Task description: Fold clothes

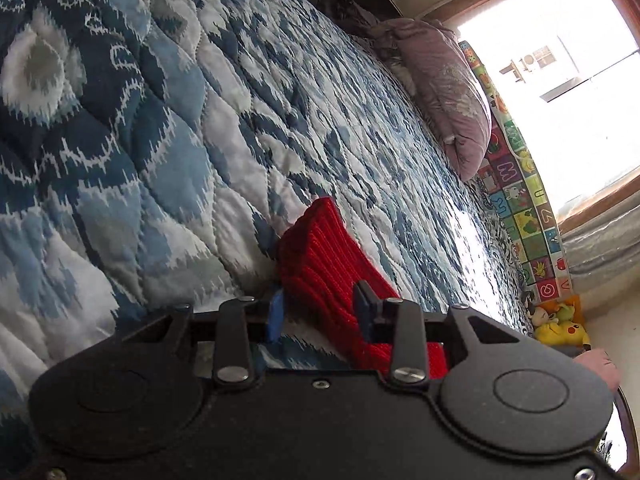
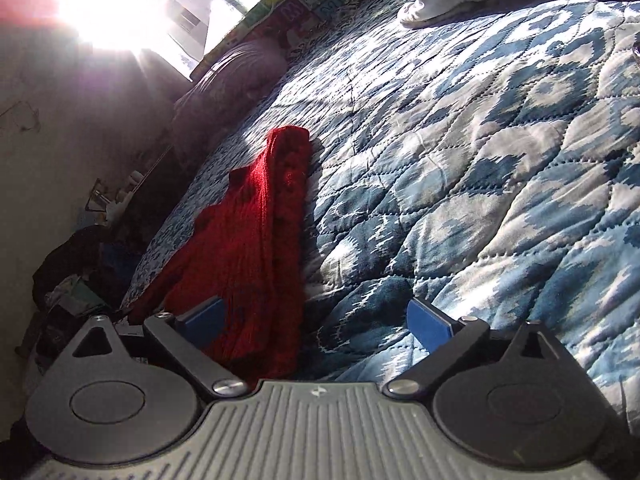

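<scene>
Red knit garment (image 2: 256, 240) lies bunched on the blue quilt (image 2: 480, 160), 1 end between the left gripper (image 1: 320, 304) fingers (grip unclear). Right gripper (image 2: 316, 320) spread wide over it. Purple pillow (image 1: 448, 92) and plush toys (image 1: 560, 324) sit well apart.

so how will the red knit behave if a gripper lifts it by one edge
The red knit would likely droop: it already lies in soft folds on the quilt. Its chunky ribbing suggests some weight and good grip, though it may stretch.
</scene>
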The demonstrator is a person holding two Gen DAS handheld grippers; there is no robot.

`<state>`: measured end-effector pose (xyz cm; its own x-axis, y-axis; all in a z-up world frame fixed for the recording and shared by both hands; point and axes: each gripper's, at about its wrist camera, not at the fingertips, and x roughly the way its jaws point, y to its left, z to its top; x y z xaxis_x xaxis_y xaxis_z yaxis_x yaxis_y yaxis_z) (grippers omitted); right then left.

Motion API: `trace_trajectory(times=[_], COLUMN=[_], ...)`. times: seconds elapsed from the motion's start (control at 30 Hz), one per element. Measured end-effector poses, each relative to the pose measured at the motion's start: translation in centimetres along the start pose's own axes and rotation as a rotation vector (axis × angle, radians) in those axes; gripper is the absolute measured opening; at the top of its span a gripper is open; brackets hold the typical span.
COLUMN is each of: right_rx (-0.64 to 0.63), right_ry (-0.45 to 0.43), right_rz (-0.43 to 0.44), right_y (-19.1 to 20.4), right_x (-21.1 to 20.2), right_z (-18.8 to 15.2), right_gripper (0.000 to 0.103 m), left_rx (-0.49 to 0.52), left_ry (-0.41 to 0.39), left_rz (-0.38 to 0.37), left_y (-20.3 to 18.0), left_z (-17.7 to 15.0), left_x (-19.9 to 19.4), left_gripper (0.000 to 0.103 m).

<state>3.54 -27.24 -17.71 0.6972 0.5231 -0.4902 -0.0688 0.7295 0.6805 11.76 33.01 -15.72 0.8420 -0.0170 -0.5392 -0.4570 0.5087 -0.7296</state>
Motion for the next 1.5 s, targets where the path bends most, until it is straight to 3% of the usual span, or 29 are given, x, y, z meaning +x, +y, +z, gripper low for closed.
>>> trace_trajectory(times=[0.03, 0.1, 0.23, 0.27, 0.4, 0.6, 0.87, 1.0, 1.1, 1.2, 1.33, 1.5], right_rx=[-0.007, -0.013, 0.018, 0.020, 0.015, 0.011, 0.143, 0.234, 0.269, 0.263, 0.262, 0.252], right_ry=[0.001, 0.003, -0.006, -0.007, -0.006, 0.008, -0.018, -0.042, -0.053, -0.054, -0.053, -0.052], right_rz=[-0.004, -0.014, -0.014, -0.005, 0.042, 0.122, 0.133, 0.134, 0.143, 0.137, 0.139, 0.155], right_y=[0.1, 0.3, 0.2, 0.2, 0.8, 1.5, -1.8, -4.0, -4.8, -4.7, -4.4, -3.5], right_x=[0.0, -0.2, -0.6, -0.6, -0.8, -0.9, -1.3, -1.5, -1.5, -1.3, -1.0, 0.6], right_z=[0.0, 0.0, 0.3, 0.4, 0.5, 0.8, 0.9, 1.0, 1.0, 1.0, 1.5, 3.8], right_gripper=[0.098, 0.096, 0.066, 0.064, 0.061, 0.061, 0.061, 0.059, 0.056, 0.057, 0.058, 0.060], left_rx=[0.023, 0.069, 0.201, 0.244, 0.435, 0.771, 1.026, 1.112, 1.169, 1.229, 1.245, 1.197], left_ry=[-0.006, -0.026, -0.066, -0.075, -0.090, -0.095, 0.005, 0.059, 0.143, 0.255, 0.238, 0.199], left_rz=[-0.009, -0.039, -0.138, -0.155, -0.230, -0.320, -0.363, -0.347, -0.320, -0.315, -0.350, -0.295], left_y=[-0.6, -2.1, -6.7, -8.2, -14.3, -22.9, -29.1, -30.9, -31.4, -30.9, -28.2, -22.6], left_z=[0.0, -0.1, -1.1, -1.5, -4.2, -11.3, -21.5, -26.0, -29.1, -31.2, -30.0, -24.9], left_x=[-0.1, -0.8, -3.2, -3.7, -5.0, -5.4, -1.1, 1.6, 3.8, 4.9, 1.5, -3.9], left_gripper=[0.008, 0.007, 0.007, 0.007, 0.007, 0.007, 0.007, 0.007, 0.007, 0.018, 0.025, 0.025])
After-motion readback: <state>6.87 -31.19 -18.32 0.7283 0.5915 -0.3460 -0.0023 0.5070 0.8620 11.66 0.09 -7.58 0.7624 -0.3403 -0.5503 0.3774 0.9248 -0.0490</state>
